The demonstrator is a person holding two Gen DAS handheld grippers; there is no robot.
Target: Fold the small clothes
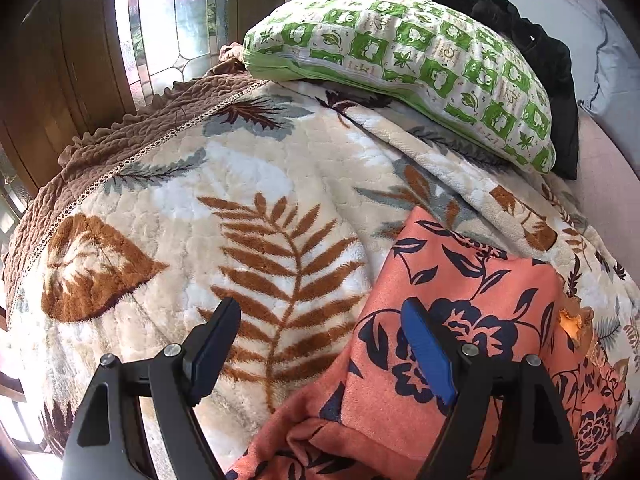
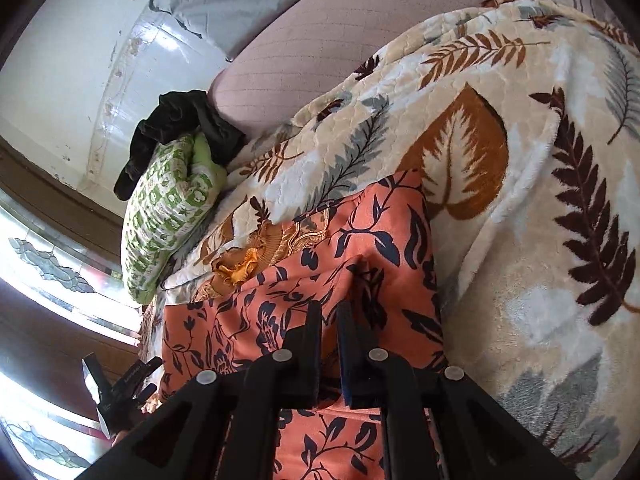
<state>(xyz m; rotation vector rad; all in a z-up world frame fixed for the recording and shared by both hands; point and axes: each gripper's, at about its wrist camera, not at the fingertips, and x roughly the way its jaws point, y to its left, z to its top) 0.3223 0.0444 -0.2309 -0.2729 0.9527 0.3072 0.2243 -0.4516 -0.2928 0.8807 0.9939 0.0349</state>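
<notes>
Right gripper point(image 2: 329, 312), nearly closed, is pinched on the coral floral garment point(image 2: 360, 240) lying on the leaf blanket point(image 2: 520, 200). Left gripper point(image 1: 320, 320) is held wide, empty, beside the garment's edge. Open blanket lies leftward. No writing is legible.

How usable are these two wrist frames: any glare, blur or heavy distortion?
Left wrist view: sharp; the stained-glass window is blown out, and fisheye bends the leaf-print blanket into a dome. Right wrist view: rolled sideways, glare along the window at lower left, orange floral garment crisp, dark corners from the lens.
</notes>
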